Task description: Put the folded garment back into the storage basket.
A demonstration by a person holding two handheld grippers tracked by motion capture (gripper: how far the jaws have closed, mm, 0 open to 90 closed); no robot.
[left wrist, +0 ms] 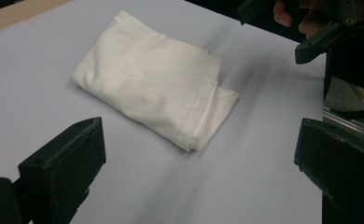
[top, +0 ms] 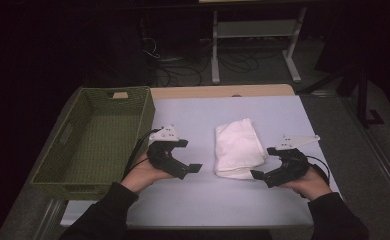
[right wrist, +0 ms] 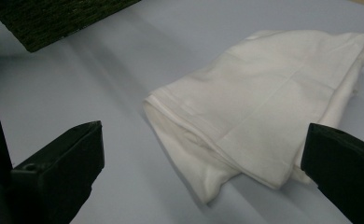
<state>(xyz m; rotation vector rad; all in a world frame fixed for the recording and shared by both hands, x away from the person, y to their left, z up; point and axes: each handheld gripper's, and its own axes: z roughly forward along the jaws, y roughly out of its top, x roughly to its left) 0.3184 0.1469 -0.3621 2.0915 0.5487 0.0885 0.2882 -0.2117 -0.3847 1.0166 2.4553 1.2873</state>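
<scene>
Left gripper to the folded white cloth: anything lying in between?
Nothing. In the left gripper view, bare pale tabletop runs from the open left gripper to the folded white cloth; the high view agrees.

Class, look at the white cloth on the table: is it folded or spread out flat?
Folded. The white cloth lies as a compact rectangle, with stacked layered edges at its near corner.

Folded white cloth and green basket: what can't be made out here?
- Folded white cloth: its near corner, high view, hidden by the right gripper.
- Number of layers: folds overlap in both gripper views.
- Green basket: right gripper view, cut off by the top edge.
- Left gripper: jaw ends, left gripper view, cut off by bottom edge.
</scene>
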